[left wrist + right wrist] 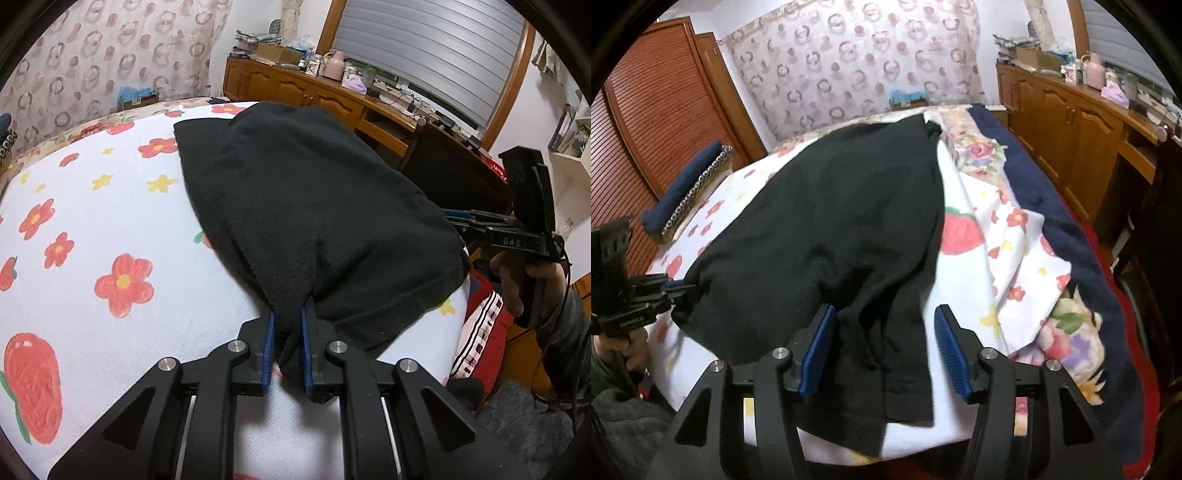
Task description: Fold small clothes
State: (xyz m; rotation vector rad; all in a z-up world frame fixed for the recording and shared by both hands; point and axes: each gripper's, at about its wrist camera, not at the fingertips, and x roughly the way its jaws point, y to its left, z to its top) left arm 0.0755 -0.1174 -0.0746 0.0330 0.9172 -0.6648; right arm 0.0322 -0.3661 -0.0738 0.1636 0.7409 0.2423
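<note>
**Black garment pinned at one corner, freed at the other**

Black knit fabric, a small garment (306, 206), lies spread across the white flower-printed sheet (103, 206) on the bed, its far end reaching toward the headboard side and its near edge hanging close to the bed's front edge. In the right wrist view the near part looks doubled over itself, with a hemmed edge (908, 387) lying flat on the sheet, so a first fold appears to be laid down already.

The left gripper (287, 339) has its blue pads drawn almost together on a pinch of the garment's near corner; cloth bunches between them and trails out below. The right gripper (884, 350) stands with its pads well apart, straddling the near hem; the fabric lies between the jaws, but neither pad presses on it, so it holds nothing.

My reading is that the step in hand is the setting-down of a fold: one side is let go, the other is yet to be released. The next move likely calls for the left jaws to open and leave the corner flat without dragging it, then for both grippers to take fresh holds on the near edge or a side for the following fold. The soft knit will slump and crease if it is tugged, so any lift should be even on both sides.

Beyond the garment, a rose-patterned blanket (975, 155) and a navy cover (1067, 229) lie along the bed's right side, with wooden cabinets (1067, 122) behind.
</note>
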